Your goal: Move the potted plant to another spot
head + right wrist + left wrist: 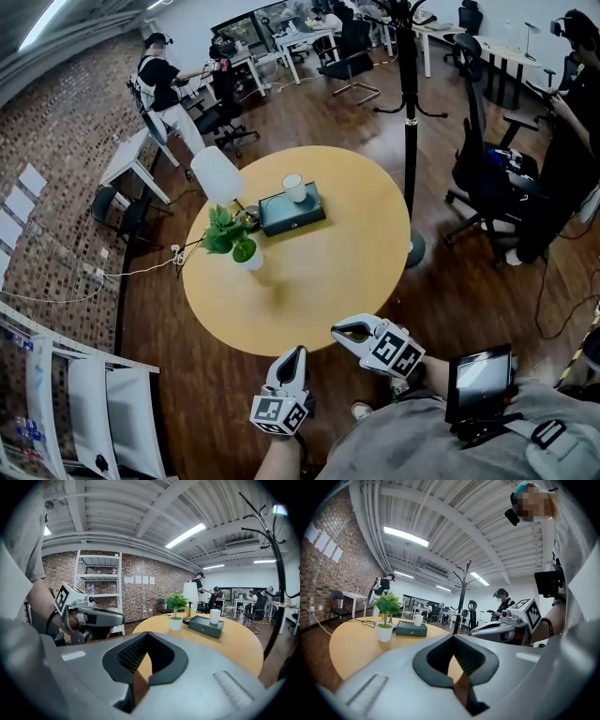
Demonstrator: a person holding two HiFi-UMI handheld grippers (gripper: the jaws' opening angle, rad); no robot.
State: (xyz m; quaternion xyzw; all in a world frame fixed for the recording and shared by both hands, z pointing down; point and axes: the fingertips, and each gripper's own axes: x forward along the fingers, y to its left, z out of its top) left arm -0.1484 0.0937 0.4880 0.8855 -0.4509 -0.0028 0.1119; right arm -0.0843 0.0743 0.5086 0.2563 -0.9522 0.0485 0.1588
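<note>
The potted plant [234, 242], green leaves in a small white pot, stands upright on the left part of the round wooden table [319, 281]. It also shows at the left in the left gripper view as a potted plant [385, 616] and mid-frame in the right gripper view as a potted plant [176, 611]. My left gripper [298, 354] is shut and empty, just off the table's near edge. My right gripper [343, 330] is shut and empty at the near edge, to the right of the left one. Both are well short of the plant.
A dark green box [292, 211] with a white cup [294, 187] on it sits behind the plant, beside a white table lamp [217, 175]. A black coat stand [409, 103] rises at the table's right. A white shelf [84, 394] stands at lower left. Office chairs and people fill the back.
</note>
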